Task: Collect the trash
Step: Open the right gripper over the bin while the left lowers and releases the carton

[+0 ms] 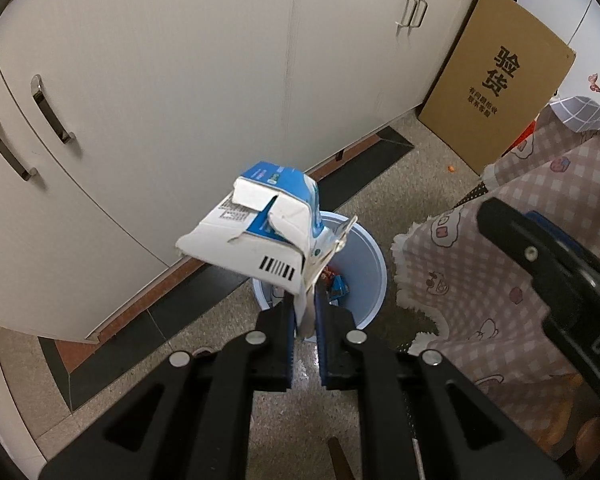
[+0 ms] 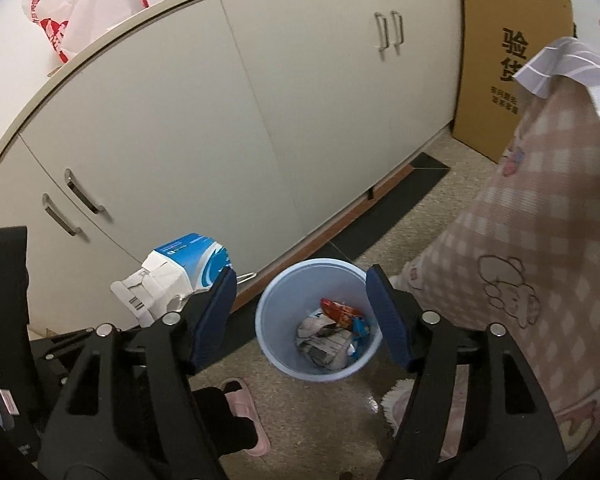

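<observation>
- Left gripper (image 1: 305,312): jaws clamped on a thin torn flap at the lower edge of the carton (image 1: 256,224); bulk of the carton cantilevered up and to the left, crushed and torn open.
- Carton above the near-left rim of the bin (image 1: 370,264), only partly over the mouth; centre over the opening before letting go, else likely to tip onto the floor beside the cabinet (image 1: 180,80).
- Lower toward the rim first, then part the jaws fully; flimsy flap, may cling to a pad, so a slight shake probably worthwhile.
- Right gripper (image 2: 302,314): jaws wide apart, nothing between them, framing the bin from above; wrappers (image 2: 332,334) already lying in the bottom.
- Right side clear of the drop path and off the checked cloth (image 2: 540,220) hanging just beside the bin.
</observation>
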